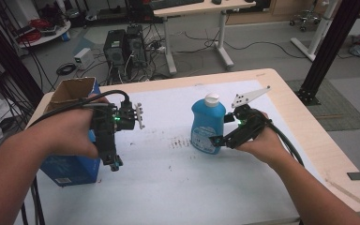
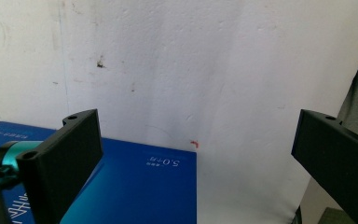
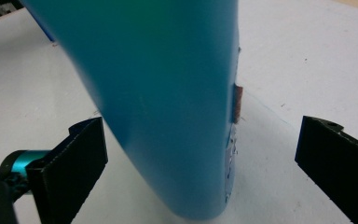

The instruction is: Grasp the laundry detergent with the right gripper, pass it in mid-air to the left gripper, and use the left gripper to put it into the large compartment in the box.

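Note:
A blue bottle [image 1: 207,125] with a white cap [image 1: 211,99] stands upright on the white sheet [image 1: 168,187] at mid table. My right gripper [image 1: 221,130] comes at its lower right side. In the right gripper view the bottle [image 3: 168,93] sits between the jaws of that gripper [image 3: 200,135], which is open, and neither jaw presses on it. My left gripper [image 1: 114,163] points down at the sheet beside a blue box [image 1: 70,169]. In the left gripper view this gripper [image 2: 198,130] is open with nothing in it, and the box [image 2: 135,186] lies at the lower left.
The blue box has an open brown cardboard top [image 1: 70,91] at the table's left edge. The wooden table edge [image 1: 309,136] runs to the right of the sheet. Computer towers [image 1: 124,47] and cables sit on the floor beyond the table.

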Demonstrator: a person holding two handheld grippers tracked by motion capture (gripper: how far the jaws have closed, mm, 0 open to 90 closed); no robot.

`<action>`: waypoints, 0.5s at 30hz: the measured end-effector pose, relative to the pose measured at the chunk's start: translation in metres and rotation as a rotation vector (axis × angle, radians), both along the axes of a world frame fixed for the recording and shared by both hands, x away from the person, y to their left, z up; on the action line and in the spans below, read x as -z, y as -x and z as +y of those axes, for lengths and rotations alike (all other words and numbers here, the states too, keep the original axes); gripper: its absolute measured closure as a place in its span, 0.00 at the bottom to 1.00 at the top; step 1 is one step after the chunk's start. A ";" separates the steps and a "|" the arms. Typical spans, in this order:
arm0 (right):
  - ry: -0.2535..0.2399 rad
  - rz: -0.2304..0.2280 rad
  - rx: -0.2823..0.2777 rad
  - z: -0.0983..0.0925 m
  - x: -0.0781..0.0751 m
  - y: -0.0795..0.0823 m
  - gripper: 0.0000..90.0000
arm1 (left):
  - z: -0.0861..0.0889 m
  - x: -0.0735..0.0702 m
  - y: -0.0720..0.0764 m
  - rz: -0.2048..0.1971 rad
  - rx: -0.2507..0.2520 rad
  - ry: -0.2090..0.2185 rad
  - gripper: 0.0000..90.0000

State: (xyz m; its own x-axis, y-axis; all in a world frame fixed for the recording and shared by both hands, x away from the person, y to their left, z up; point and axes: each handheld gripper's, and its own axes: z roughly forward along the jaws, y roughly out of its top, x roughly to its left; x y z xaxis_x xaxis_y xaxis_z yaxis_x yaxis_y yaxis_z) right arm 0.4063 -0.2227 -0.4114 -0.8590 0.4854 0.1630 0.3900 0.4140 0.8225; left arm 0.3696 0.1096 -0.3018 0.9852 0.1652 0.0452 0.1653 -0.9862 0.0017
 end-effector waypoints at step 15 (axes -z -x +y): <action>-0.059 0.005 0.040 0.009 0.018 -0.004 0.01 | -0.002 0.002 -0.001 0.004 0.006 -0.001 0.02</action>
State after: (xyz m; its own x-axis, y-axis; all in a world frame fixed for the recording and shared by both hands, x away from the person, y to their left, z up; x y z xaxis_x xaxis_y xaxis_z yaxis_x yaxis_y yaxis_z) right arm 0.4103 -0.2138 -0.4293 -0.8383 0.5086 0.1965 0.4092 0.3487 0.8432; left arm 0.3709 0.1077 -0.3042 0.9864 0.1592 0.0413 0.1594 -0.9872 -0.0004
